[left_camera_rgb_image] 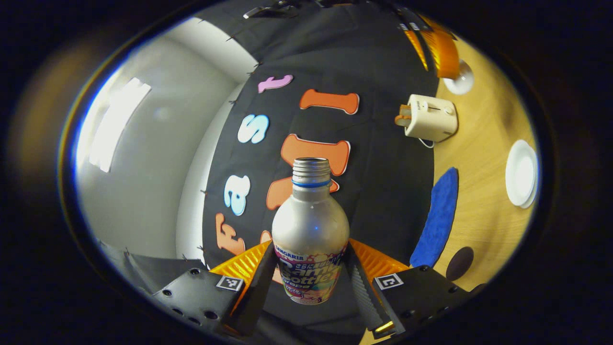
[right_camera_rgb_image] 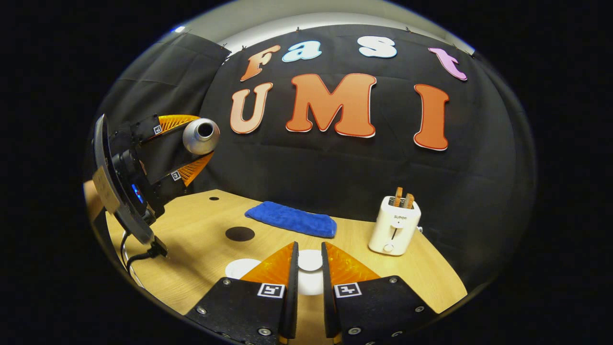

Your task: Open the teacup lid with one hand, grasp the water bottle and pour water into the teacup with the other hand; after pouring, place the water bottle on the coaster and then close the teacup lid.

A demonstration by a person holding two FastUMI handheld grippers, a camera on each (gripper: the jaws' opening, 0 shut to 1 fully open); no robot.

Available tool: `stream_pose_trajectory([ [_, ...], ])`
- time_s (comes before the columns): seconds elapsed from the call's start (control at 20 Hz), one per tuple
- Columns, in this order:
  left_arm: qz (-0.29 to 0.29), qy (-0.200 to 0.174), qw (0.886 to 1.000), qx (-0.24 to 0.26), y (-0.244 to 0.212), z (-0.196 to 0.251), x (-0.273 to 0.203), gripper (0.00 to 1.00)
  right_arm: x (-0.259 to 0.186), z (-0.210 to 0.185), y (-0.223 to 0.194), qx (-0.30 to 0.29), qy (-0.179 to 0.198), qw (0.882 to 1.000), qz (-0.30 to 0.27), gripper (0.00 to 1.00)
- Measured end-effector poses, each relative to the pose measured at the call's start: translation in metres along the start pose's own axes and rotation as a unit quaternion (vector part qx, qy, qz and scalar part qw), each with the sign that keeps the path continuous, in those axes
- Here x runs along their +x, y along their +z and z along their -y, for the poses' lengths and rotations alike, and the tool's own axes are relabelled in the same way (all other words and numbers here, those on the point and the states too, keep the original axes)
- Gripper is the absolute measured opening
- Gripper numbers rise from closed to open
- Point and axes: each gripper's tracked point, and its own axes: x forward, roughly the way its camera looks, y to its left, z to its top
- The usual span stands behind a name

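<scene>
My left gripper [left_camera_rgb_image: 310, 249] is shut on a silver water bottle [left_camera_rgb_image: 310, 225] with no cap on its mouth. In the right gripper view this left gripper [right_camera_rgb_image: 204, 139] holds the bottle [right_camera_rgb_image: 200, 135] lying sideways, high above the table's left end, with its mouth facing my camera. My right gripper [right_camera_rgb_image: 310, 245] is shut on the white teacup lid [right_camera_rgb_image: 310, 261], held above the table. The white teacup [right_camera_rgb_image: 239, 268] stands just left of it, partly behind a finger. In the left gripper view, the teacup [left_camera_rgb_image: 522, 172] and the lid [left_camera_rgb_image: 460, 80] lie well apart. The dark round coaster [right_camera_rgb_image: 239, 234] lies bare.
A blue towel [right_camera_rgb_image: 289, 219] lies folded at the back of the wooden table [right_camera_rgb_image: 191, 258]. A cream toaster [right_camera_rgb_image: 395, 225] with two slices of toast stands at the right. A cable [right_camera_rgb_image: 131, 258] hangs from the left gripper over the table's left edge.
</scene>
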Motion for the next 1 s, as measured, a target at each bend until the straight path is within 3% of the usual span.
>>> stream_pose_trajectory([
  [0.25, -0.033, 0.024, 0.989, -0.142, -0.027, -0.006, 0.007, 0.84, 0.015, -0.027, 0.002, -0.013, 0.02, 1.0, -0.003, 0.23],
  [0.35, -0.041, 0.037, 0.977, -0.206, -0.037, -0.009, 0.008, 0.88, 0.023, -0.036, 0.001, -0.016, 0.028, 0.999, -0.006, 0.19],
  [0.45, -0.051, 0.043, 0.96, -0.27, -0.047, -0.005, 0.009, 0.84, 0.028, -0.043, -0.001, -0.02, 0.034, 0.999, -0.01, 0.23],
  [0.65, -0.078, 0.03, 0.918, -0.388, -0.068, 0.015, 0.022, 0.83, 0.037, -0.057, -0.009, -0.016, 0.048, 0.998, -0.023, 0.23],
  [0.8, -0.112, 0.008, 0.873, -0.474, -0.087, 0.04, 0.032, 0.84, 0.041, -0.063, -0.016, -0.018, 0.056, 0.998, -0.032, 0.23],
  [1.0, -0.154, -0.016, 0.819, -0.552, -0.103, 0.071, 0.035, 0.87, 0.045, -0.067, -0.02, -0.011, 0.062, 0.997, -0.036, 0.24],
])
